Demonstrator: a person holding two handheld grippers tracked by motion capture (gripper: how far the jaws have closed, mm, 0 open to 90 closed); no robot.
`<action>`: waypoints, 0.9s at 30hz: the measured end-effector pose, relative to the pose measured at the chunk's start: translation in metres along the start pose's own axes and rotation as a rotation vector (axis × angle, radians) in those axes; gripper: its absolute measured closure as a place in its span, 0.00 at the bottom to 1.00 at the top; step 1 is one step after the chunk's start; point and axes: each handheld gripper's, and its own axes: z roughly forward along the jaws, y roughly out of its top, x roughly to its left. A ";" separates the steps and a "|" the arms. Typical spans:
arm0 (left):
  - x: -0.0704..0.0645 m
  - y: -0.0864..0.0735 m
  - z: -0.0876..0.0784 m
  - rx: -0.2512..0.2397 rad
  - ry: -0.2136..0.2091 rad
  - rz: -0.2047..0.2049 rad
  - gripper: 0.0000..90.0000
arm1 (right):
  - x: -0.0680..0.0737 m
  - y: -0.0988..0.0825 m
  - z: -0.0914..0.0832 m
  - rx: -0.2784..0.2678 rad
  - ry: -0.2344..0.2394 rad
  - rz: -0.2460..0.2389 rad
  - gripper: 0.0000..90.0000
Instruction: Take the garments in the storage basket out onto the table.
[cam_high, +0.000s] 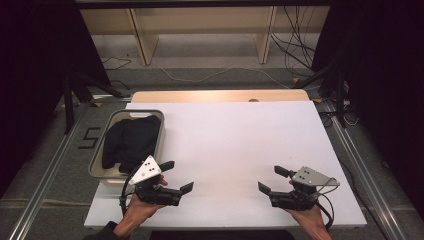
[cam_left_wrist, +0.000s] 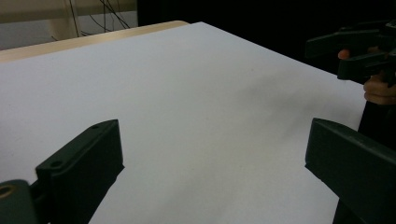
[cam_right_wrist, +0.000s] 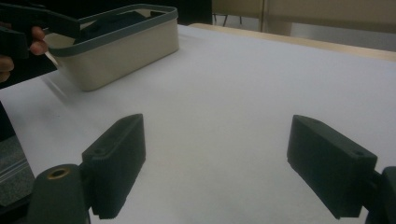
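Left tool (cam_high: 175, 176) and right tool (cam_high: 273, 179) hover over near edge of white rectangular table (cam_high: 235, 140), jaws spread, empty. Cream plastic bin (cam_high: 111, 122) at table's left holds black cloth (cam_high: 131, 140).

I am working in what looks like a lab or recording studio rather than a home; black curtains (cam_high: 30, 75) hang on both sides, closing the space in; loose cables (cam_high: 295, 55) trail over the grey floor (cam_high: 210, 75) behind the table; metal rails (cam_high: 45, 175) run along the floor on either side, with a black stand (cam_high: 70, 95) beside the left one; a white board (cam_high: 225, 145) covers the wooden table (cam_high: 220, 95) as a plain work surface; bare wooden shelving (cam_high: 200, 30) stands at the back (nothing domestic about it).
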 end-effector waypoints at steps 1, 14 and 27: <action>0.000 0.000 0.000 0.000 0.002 0.001 0.04 | 0.000 0.000 0.000 -0.002 0.000 0.001 0.22; 0.001 0.022 -0.002 -0.031 0.072 -0.011 0.04 | 0.000 0.001 0.000 -0.010 -0.001 0.007 0.22; 0.029 0.040 0.016 0.031 0.151 -0.073 0.04 | 0.000 0.001 0.000 -0.007 0.001 0.009 0.22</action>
